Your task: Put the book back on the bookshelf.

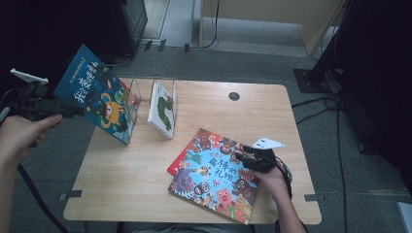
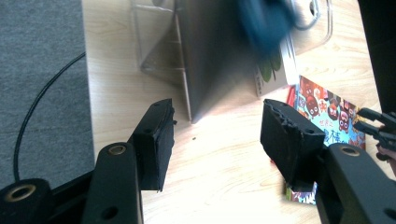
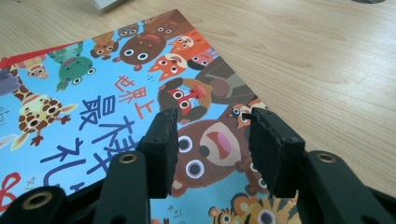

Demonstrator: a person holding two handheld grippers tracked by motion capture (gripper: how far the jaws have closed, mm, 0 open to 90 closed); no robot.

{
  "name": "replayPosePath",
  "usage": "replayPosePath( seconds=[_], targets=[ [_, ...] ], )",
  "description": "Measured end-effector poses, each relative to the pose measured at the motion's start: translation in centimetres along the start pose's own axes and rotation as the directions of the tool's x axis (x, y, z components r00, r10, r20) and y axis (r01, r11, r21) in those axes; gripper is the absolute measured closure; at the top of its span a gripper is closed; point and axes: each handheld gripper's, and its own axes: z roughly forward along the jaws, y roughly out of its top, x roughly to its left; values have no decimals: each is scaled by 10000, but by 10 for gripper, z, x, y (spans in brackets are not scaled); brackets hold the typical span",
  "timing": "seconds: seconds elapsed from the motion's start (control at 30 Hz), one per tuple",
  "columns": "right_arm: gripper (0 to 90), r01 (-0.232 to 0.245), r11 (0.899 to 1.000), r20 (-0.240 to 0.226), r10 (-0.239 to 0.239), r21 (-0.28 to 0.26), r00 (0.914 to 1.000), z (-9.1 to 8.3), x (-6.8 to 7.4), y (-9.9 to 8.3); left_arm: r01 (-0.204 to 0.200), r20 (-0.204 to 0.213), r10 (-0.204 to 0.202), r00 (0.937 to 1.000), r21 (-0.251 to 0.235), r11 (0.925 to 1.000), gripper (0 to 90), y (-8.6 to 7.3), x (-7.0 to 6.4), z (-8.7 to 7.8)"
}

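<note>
Blue-covered and thin, the picture book with the orange creature (image 1: 99, 99) stands tilted at the left of the table, its lower corner down by the clear acrylic book rack (image 1: 145, 94). Your left gripper (image 1: 51, 108) sits just off that book's left edge. From the high view you cannot tell whether it pinches the cover; in the left gripper view the jaws stand wide with only pale wooden table (image 2: 224, 158) between them, and the book is a blurred dark-blue shape (image 2: 266, 21) ahead and above. So judge it as let go or nearly so.

Next along, a white book with a green caterpillar (image 1: 163, 109) leans in the rack's right slot.

Further right, the large light-blue animal-faces book (image 1: 214, 174) lies flat on a red book (image 1: 176, 164), its long axis running from upper left to lower right. Your right gripper (image 1: 250, 158) rests at its right edge, jaws narrowly parted over the cover (image 3: 93, 116) and gripping nothing.

That right hand is far nearer this flat book. The rack lies up and to the left of it, so the lift must start at the right edge and swing across the table.
</note>
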Motion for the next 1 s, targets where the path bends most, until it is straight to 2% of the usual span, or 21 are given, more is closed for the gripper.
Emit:
replayPosePath(
  seconds=[0.07, 0.3, 0.33, 0.37, 0.4, 0.47, 0.6, 0.63, 0.67, 0.77, 0.87, 0.93, 0.97, 1.0],
  targets=[
    [527, -5, 10000, 4, 5, 47, 10000, 2, -1, 1, -153, -155, 151, 9998, -80, 9999, 447, -12, -7, 3],
    [534, 53, 9997, -95, -50, 257, 9999, 8, -1, 5, -509, -11, 509, 9987, 39, 9987, 451, -30, -24, 15],
    [534, 53, 9997, -95, -50, 257, 9999, 8, -1, 5, -542, 66, 541, 9985, 93, 9985, 451, -32, -27, 18],
    [537, 66, 9998, -115, -64, 213, 9999, 9, -1, 6, -800, 125, 798, 9967, 213, 9966, 451, -37, -34, 25],
    [537, 66, 9998, -115, -64, 213, 9999, 9, -1, 6, -800, 125, 798, 9967, 213, 9966, 449, -37, -34, 25],
    [537, 6, 9999, -188, -3, 162, 9998, 11, -2, 6, -1073, 273, 1065, 9939, 311, 9937, 442, -42, -41, 35],
    [537, 20, 9998, -218, -15, 211, 9998, 13, -2, 5, -1315, 422, 1292, 9907, 548, 9898, 438, -46, -49, 53],
    [539, 20, 9997, -214, -15, 247, 9998, 13, -2, 5, -1496, 436, 1471, 9882, 625, 9868, 438, -48, -54, 64],
    [541, 17, 9997, -228, -11, 256, 9997, 13, -3, 5, -1496, 436, 1471, 9882, 625, 9868, 439, -48, -54, 64],
    [542, 38, 9998, -202, -34, 190, 9998, 12, -4, 5, -1918, 228, 1907, 9814, 653, 9793, 441, -53, -63, 82],
    [542, -120, 9996, -185, 125, 256, 9998, 10, -5, 4, -2086, 528, 2048, 9774, 796, 9748, 440, -58, -69, 98],
    [547, -126, 9994, -160, 131, 331, 9998, 10, -5, 3, -2281, 586, 2234, 9730, 912, 9694, 443, -60, -74, 109],
    [552, -111, 9995, -131, 115, 308, 9998, 9, -5, 2, -2410, 803, 2340, 9689, 940, 9660, 444, -61, -78, 120],
    [552, -111, 9995, -131, 115, 308, 9998, 9, -5, 2, -2410, 803, 2340, 9689, 940, 9660, 446, -61, -78, 120]
  ],
)
